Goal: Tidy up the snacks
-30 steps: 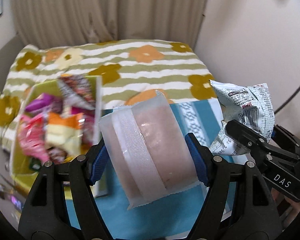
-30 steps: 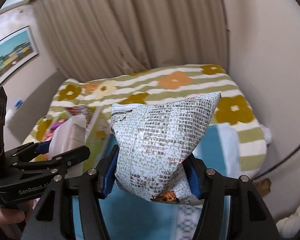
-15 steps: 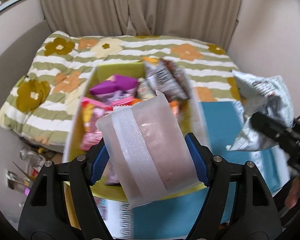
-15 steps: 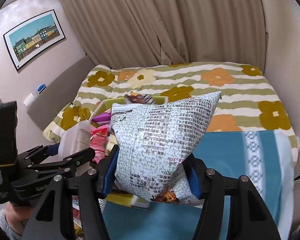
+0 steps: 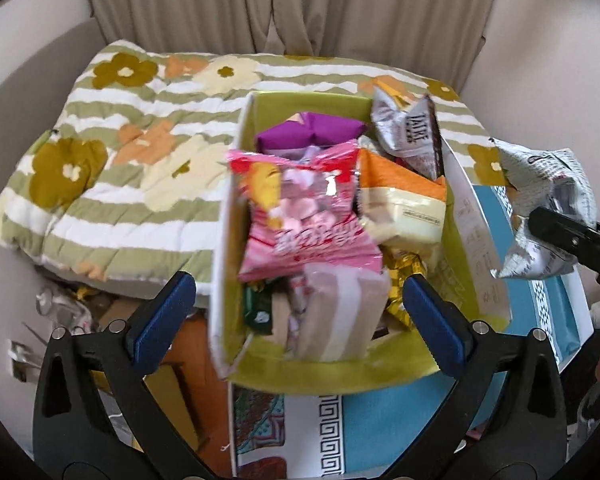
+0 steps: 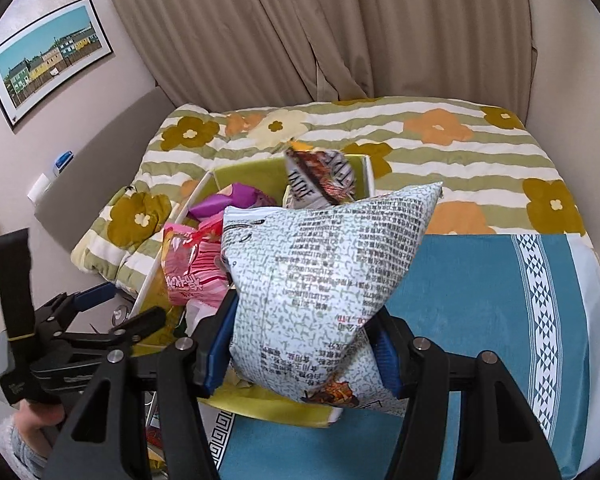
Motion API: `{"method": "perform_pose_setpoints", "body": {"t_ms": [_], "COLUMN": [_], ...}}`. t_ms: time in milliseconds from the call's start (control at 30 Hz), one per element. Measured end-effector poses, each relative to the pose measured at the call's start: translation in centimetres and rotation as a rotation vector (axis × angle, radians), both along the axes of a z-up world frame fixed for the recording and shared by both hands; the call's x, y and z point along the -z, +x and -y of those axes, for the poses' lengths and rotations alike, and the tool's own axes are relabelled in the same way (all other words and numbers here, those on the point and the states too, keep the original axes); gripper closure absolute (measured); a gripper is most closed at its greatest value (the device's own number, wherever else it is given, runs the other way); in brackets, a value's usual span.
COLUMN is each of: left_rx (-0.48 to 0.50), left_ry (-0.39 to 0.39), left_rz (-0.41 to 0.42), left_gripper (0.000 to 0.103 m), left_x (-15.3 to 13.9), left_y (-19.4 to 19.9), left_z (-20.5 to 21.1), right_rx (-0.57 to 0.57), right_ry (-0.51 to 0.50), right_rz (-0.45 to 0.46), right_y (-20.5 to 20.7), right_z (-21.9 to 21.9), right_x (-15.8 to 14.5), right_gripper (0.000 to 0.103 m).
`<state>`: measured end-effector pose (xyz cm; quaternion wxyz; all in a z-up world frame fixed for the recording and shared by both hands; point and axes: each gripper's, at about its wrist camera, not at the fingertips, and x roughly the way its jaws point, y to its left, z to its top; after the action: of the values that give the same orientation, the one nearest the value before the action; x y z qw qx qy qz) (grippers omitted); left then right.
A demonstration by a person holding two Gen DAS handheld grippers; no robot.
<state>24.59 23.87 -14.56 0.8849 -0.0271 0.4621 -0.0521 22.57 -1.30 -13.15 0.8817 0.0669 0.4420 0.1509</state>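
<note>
A lime-green box (image 5: 328, 372) full of snack bags sits at the near edge of the bed; it also shows in the right wrist view (image 6: 252, 168). My left gripper (image 5: 300, 312) is open above the box's near end. A pale pinkish wrapped pack (image 5: 340, 320) lies in the box between its fingers. My right gripper (image 6: 304, 348) is shut on a white-green printed snack bag (image 6: 320, 280), held to the right of the box. That bag also shows at the right of the left wrist view (image 5: 548, 208).
A pink bag (image 5: 308, 216), a purple bag (image 5: 308, 132), an orange-cream bag (image 5: 404, 200) and a grey bag (image 5: 408, 132) fill the box. A flowered striped quilt (image 5: 140, 152) and a teal cloth (image 6: 480, 312) cover the bed. Clutter lies on the floor at the left (image 5: 60, 312).
My left gripper has opened and let the pinkish pack drop into the box. Both grippers have swung left over the box; the right one still holds its bag.
</note>
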Motion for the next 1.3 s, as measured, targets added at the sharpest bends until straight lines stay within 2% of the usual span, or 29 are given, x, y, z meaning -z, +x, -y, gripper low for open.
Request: {"method": "perform_pose_setpoints", "body": {"t_ms": [300,367,433,533,767,933,1100,1300], "left_rx": [0.017,0.022,0.017,0.002,-0.041,-0.050,-0.029,0.027], "left_ry": [-0.024,-0.010,0.015,0.013,0.012,0.033,0.046,0.042], "left_rz": [0.011,0.004,-0.012,-0.033,-0.025,0.029,0.107,0.208], "left_gripper": [0.001,0.001,0.001,0.001,0.001,0.001,0.001,0.001], "left_x": [-0.5,-0.3,0.3,0.9,0.5,-2.0,-5.1,-8.7], "left_y": [0.3,0.2,0.2,-0.2,-2.1,-5.1,-9.2,-14.5], "left_z": [-2.2,-2.3,-2.6,-3.1,-2.4,-0.3,3.2,8.2], "right_rx": [-0.034,-0.064,-0.085,-0.079,-0.080,-0.077,-0.048,0.030], "right_ry": [-0.016,-0.020,-0.034,-0.091,-0.058,-0.042,-0.029,-0.079], "right_rz": [-0.027,-0.052,-0.050,-0.001,0.033,0.082,0.154,0.219], "right_y": [1.4,1.6,1.6,1.1,-0.2,-2.1,-5.8,-11.4], "right_z": [-3.4,-4.3,-4.9,-5.0,-4.1,-2.9,0.0,4.5], "right_x": [0.3,1.3,2.0,2.8,2.6,0.6,-2.4,-5.7], "right_gripper": [0.044,0.035,0.001,0.000,0.000,0.000,0.000,0.000]}}
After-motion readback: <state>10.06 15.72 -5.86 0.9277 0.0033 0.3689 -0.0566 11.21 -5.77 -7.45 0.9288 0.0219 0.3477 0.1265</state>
